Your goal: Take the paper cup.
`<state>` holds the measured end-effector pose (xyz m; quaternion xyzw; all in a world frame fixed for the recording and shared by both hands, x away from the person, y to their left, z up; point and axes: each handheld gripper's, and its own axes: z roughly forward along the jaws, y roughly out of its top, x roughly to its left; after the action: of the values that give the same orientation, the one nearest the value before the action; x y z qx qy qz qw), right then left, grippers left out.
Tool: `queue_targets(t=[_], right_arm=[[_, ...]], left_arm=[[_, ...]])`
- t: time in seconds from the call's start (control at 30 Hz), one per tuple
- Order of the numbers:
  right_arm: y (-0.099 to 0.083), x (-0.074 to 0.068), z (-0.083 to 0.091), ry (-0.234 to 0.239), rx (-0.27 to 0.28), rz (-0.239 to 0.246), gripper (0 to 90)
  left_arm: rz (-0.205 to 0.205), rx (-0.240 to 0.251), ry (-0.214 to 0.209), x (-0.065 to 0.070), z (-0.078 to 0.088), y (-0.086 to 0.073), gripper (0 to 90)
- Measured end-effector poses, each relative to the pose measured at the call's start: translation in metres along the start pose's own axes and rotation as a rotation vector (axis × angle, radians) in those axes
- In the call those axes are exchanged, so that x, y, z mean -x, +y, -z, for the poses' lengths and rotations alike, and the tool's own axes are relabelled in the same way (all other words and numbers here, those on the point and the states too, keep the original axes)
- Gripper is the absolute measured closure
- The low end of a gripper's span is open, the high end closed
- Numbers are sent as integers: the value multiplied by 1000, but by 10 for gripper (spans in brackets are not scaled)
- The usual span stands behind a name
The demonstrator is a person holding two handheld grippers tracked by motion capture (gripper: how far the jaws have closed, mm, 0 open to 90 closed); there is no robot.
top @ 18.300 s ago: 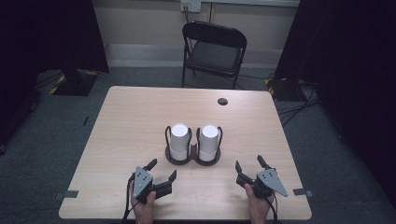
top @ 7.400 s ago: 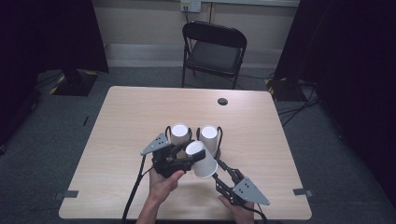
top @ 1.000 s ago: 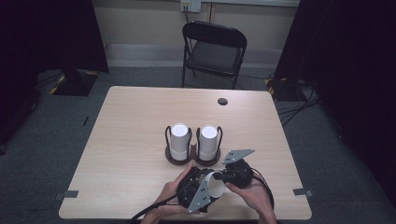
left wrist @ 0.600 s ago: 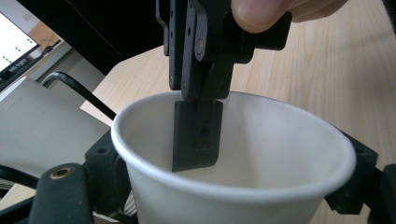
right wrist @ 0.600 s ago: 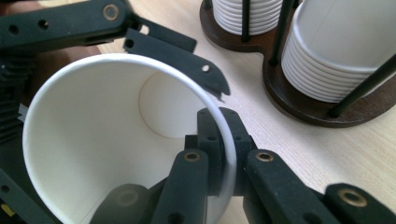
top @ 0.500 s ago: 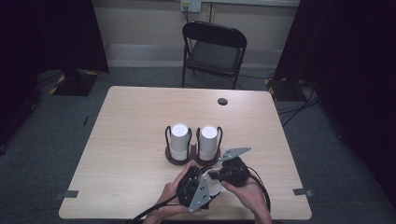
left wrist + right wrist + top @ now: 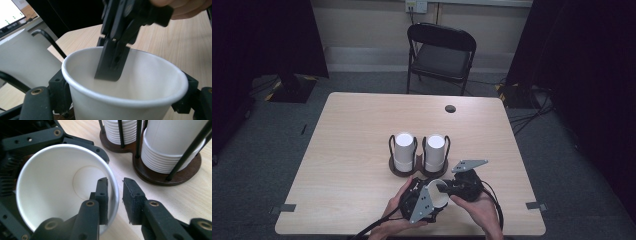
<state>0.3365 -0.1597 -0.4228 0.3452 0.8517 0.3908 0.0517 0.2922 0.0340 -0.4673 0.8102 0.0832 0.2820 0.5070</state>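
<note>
A white paper cup (image 7: 438, 192) lies tipped near the table's front edge, between the two hands. My left gripper (image 7: 125, 87) is shut on the cup's body (image 7: 125, 105), a jaw on each side, and its jaws have just been closing. My right gripper (image 7: 115, 190) straddles the cup's rim (image 7: 50, 182), one jaw inside and one outside. Its jaws have just been opening, and a gap shows between the outer pad and the cup wall. In the left gripper view the right gripper's inner jaw hangs inside the cup mouth.
A dark wooden holder (image 7: 419, 171) with wire posts stands just beyond the hands and carries two stacks of white cups (image 7: 404, 149) (image 7: 435, 149). A small dark disc (image 7: 450, 108) lies at the table's far side. A folding chair (image 7: 442, 50) stands behind the table (image 7: 352, 150).
Since the oldest frames one cup has left the holder and come to the front edge between both grippers. Over the last second the hands keep their place.
</note>
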Motion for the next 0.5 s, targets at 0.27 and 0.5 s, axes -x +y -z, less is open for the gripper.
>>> queue_targets(t=[0.27, 0.5], right_arm=[[-7, 3, 1, 4, 108, -19, 697], [-13, 4, 2, 4, 199, -33, 677]], left_arm=[[98, 29, -2, -9, 1, -6, 226], [175, 37, 13, -15, 3, -14, 227]])
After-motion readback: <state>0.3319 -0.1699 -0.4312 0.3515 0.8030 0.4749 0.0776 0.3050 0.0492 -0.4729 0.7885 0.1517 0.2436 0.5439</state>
